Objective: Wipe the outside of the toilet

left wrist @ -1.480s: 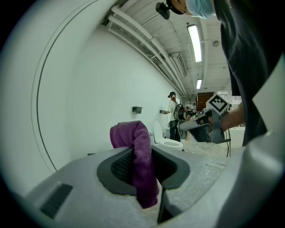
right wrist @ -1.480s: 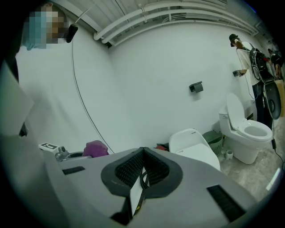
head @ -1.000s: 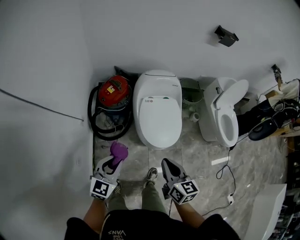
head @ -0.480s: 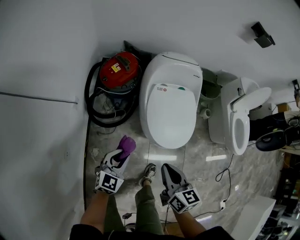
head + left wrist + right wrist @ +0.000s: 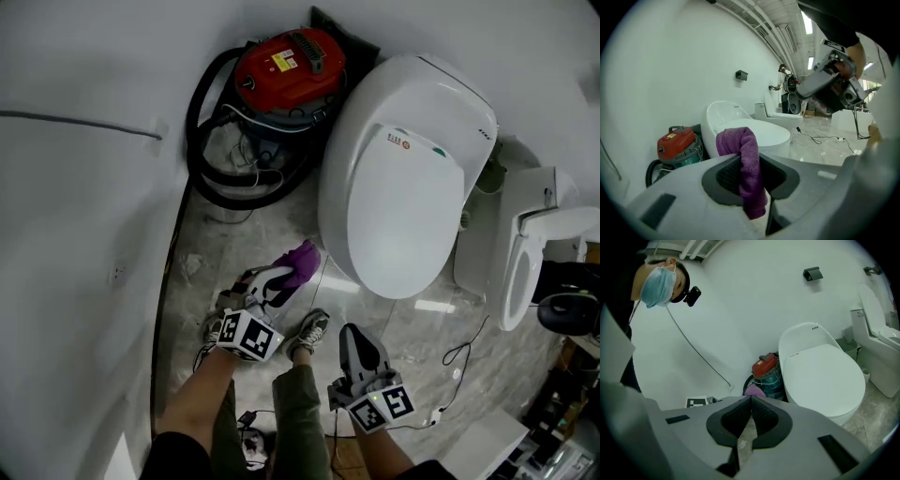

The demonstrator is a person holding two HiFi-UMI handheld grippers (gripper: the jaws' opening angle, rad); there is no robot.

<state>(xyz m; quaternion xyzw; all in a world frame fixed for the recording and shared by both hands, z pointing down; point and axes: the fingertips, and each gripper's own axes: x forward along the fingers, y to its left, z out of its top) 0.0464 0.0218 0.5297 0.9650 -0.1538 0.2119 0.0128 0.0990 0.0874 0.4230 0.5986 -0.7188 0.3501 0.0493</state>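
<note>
1. Head view: L gripper (image 5: 279, 281) is clamped on the purple cloth (image 5: 302, 259), low over the floor (image 5: 225, 234) near its left edge. The toilet (image 5: 403, 187) stands at the floor's back edge, lid down. Its long axis runs from the wall toward the person. The toilet's front-left flank lies just ahead & to the right of the cloth tip: near, not touching. R gripper (image 5: 359, 352) sits further back, so L is the nearer 1. A red vacuum (image 5: 286, 61) fills the back-left corner.
2. Left gripper view: the jaws pinch the cloth (image 5: 743, 154), which stands up & flops over. The toilet (image 5: 764, 133) is straight behind it, vacuum (image 5: 675, 143) off to the left. Probably only a short push fwd-right is needed to land the cloth on the shell.
3. Right gripper view: R gripper (image 5: 751, 416) has its jaws pressed together w/ nothing between. The toilet (image 5: 825, 373) lies ahead-right.
</note>
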